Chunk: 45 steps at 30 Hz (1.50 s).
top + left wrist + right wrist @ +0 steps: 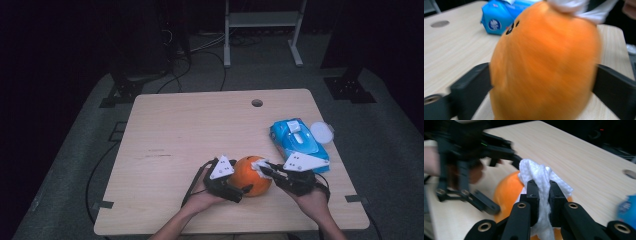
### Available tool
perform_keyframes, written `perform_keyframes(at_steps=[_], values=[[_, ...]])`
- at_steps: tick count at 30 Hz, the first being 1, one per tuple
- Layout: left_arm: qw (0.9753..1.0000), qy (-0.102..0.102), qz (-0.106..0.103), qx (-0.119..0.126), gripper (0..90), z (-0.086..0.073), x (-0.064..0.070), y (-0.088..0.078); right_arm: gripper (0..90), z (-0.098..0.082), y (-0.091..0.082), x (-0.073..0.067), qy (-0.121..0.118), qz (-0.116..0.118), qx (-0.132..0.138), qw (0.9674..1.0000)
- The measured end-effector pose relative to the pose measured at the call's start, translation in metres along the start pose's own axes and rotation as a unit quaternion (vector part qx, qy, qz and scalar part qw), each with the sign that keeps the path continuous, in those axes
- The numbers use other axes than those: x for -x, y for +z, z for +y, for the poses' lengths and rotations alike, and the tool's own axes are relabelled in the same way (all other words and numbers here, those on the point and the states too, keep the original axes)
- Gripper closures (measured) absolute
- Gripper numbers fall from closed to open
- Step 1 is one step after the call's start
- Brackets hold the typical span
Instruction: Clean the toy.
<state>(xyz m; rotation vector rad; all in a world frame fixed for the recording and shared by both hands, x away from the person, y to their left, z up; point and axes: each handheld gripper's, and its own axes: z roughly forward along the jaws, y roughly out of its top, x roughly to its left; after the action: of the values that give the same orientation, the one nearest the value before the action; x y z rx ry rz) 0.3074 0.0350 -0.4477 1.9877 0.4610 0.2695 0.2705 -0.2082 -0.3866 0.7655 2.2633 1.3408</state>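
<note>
Jaws pinch white wipe (pixel 544 185); face marks (pixel 512 27) on orange toy (pixel 544 67)

Black left claw (pixel 240 192), black right claw (pixel 266 169), grey three-cornered plates, brass-coloured screws, black cables

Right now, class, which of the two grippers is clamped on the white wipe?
The right gripper: its jaws pinch the white wipe against the orange toy. The left gripper instead straddles the toy with wide jaws.
</note>
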Motion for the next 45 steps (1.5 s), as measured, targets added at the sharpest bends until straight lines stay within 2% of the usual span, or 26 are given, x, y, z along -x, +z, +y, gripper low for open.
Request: perform_keyframes(at_steps=[1, 3, 4, 5, 6, 8, 10, 12, 15, 17, 18, 19, 20, 21, 23, 27, 29, 31, 32, 35, 38, 40, 42, 44, 45], values=[[0.9999, -0.009, -0.009, -0.007, 1.5, -0.001, -0.001, 0.003, 80.9, 0.000, 0.001, -0.002, -0.001, 0.008, 0.002, 1.0000], [0.9998, -0.012, -0.014, -0.001, 0.0, -0.004, 0.000, 0.004, 80.9, 0.002, 0.004, -0.007, -0.006, 0.017, 0.004, 0.9998], [0.9997, -0.004, -0.023, 0.000, 5.6, -0.004, 0.001, 0.002, 80.9, 0.003, 0.006, -0.009, -0.002, 0.028, 0.008, 0.9996], [0.9998, 0.010, -0.016, 0.003, 12.2, -0.002, 0.004, -0.001, 80.9, 0.005, 0.007, -0.010, -0.001, 0.036, 0.010, 0.9993], [0.9998, 0.015, -0.013, 0.006, 18.2, 0.000, 0.005, -0.003, 81.0, 0.006, 0.008, -0.013, -0.007, 0.034, 0.010, 0.9993], [0.9997, 0.016, -0.011, 0.014, 26.3, 0.004, 0.006, -0.009, 81.0, 0.008, 0.007, -0.013, -0.011, 0.027, 0.017, 0.9994], [0.9995, 0.011, -0.017, 0.026, 29.8, 0.011, 0.005, -0.018, 81.0, 0.008, 0.000, -0.007, -0.002, 0.022, 0.032, 0.9992], [0.9993, 0.009, -0.024, 0.028, 30.0, 0.017, 0.005, -0.025, 81.0, 0.006, -0.003, 0.000, 0.011, 0.024, 0.043, 0.9987], [0.9996, 0.018, -0.018, 0.010, 30.0, 0.017, 0.005, -0.024, 81.1, 0.002, -0.004, 0.007, 0.027, 0.016, 0.041, 0.9987], [0.9998, 0.012, -0.018, -0.003, 30.2, 0.014, 0.005, -0.020, 81.1, 0.000, -0.001, 0.005, 0.031, 0.020, 0.032, 0.9988], [0.9998, 0.010, -0.015, -0.006, 30.3, 0.013, 0.006, -0.018, 81.1, 0.000, 0.000, 0.001, 0.032, 0.026, 0.033, 0.9986], [0.9998, 0.010, -0.015, -0.006, 30.4, 0.013, 0.006, -0.018, 81.1, 0.001, 0.002, -0.002, 0.034, 0.042, 0.036, 0.9979], [0.9999, 0.009, -0.013, -0.007, 30.4, 0.013, 0.007, -0.016, 81.1, 0.001, 0.002, -0.002, 0.034, 0.042, 0.036, 0.9979], [0.9999, 0.009, -0.011, -0.007, 30.5, 0.015, 0.007, -0.018, 81.0, 0.007, 0.008, -0.017, 0.004, 0.049, 0.028, 0.9984], [0.9998, -0.005, -0.018, 0.006, 30.9, 0.015, 0.004, -0.023, 81.1, 0.009, 0.008, -0.018, -0.005, 0.045, 0.028, 0.9986], [0.9999, -0.004, -0.011, 0.009, 31.0, 0.018, 0.001, -0.029, 81.1, 0.003, 0.002, 0.000, 0.019, 0.019, 0.032, 0.9991], [0.9999, -0.003, -0.011, 0.000, 31.0, 0.017, 0.001, -0.027, 81.1, -0.001, 0.002, 0.004, 0.036, 0.019, 0.030, 0.9987], [0.9999, -0.001, -0.006, -0.010, 30.9, 0.016, 0.003, -0.023, 81.1, 0.002, 0.004, -0.003, 0.032, 0.031, 0.031, 0.9985], [0.9999, 0.000, -0.007, -0.009, 30.8, 0.015, 0.004, -0.022, 81.1, 0.005, 0.006, -0.010, 0.021, 0.043, 0.029, 0.9984], [0.9999, 0.009, -0.008, -0.008, 29.7, 0.016, 0.004, -0.023, 81.1, 0.009, 0.010, -0.019, -0.002, 0.040, 0.023, 0.9989], [0.9997, 0.021, -0.009, -0.013, 24.5, 0.013, 0.002, -0.022, 81.1, 0.002, 0.010, -0.006, 0.015, 0.031, 0.019, 0.9992], [0.9990, 0.043, -0.007, -0.005, 17.5, 0.008, 0.001, -0.020, 81.1, -0.004, 0.011, 0.003, 0.030, 0.026, 0.016, 0.9991], [0.9990, 0.043, -0.014, 0.006, 14.2, 0.003, -0.001, -0.018, 81.1, -0.009, 0.010, 0.008, 0.029, 0.013, 0.013, 0.9994], [0.9990, 0.041, -0.015, 0.008, 12.4, 0.003, -0.002, -0.017, 81.1, -0.009, 0.010, 0.009, 0.035, 0.012, 0.010, 0.9993], [0.9991, 0.040, -0.011, 0.005, 12.8, 0.003, -0.001, -0.016, 81.1, -0.009, 0.011, 0.008, 0.029, 0.009, 0.011, 0.9995]])
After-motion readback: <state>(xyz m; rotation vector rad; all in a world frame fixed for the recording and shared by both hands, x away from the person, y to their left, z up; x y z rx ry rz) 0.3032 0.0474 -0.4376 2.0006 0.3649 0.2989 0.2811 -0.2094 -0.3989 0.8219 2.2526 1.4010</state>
